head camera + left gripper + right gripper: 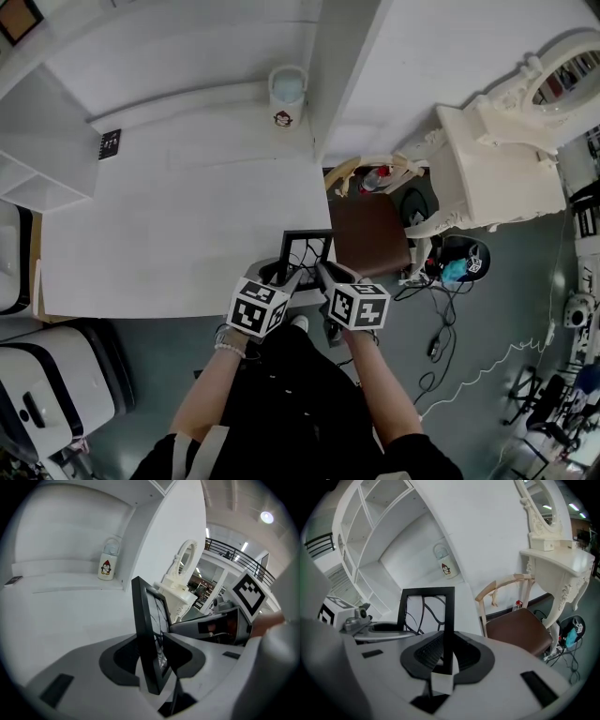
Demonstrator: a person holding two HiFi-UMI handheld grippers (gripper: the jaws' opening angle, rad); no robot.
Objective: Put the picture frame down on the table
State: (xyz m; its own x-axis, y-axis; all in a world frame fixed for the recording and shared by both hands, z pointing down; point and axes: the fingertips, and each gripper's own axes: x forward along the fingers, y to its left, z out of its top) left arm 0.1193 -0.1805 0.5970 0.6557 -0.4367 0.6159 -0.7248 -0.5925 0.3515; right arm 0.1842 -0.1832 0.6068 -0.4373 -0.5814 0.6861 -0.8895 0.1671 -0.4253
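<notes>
The picture frame [306, 246] is black, with dark curved lines inside, and it stands upright at the near right corner of the white table [187, 216], between the 2 grippers. I cannot tell if its lower edge already touches the table top. The right gripper [324, 272] is closed on the frame: in the right gripper view its 2 jaws [446, 654] press on the right side bar of the frame [426, 592] from both sides. The left gripper [292, 277] is at the left side of the frame. In the left gripper view the frame [146, 634] is seen almost edge-on between the jaws of this gripper [152, 654], but the jaws stand apart and do not seem to clamp it, so this gripper is open around the frame. Both grippers point forward and down, and the 2 marker cubes are just beside each other above the person's knees. At the far edge of the table stands a small white bottle with a penguin figure [287, 94]. Near the left side lies 1 small black card [110, 142]. A chair with a brown seat [370, 234] stands just to the right of the table, and behind it a white dressing table with a mirror [497, 159].
</notes>
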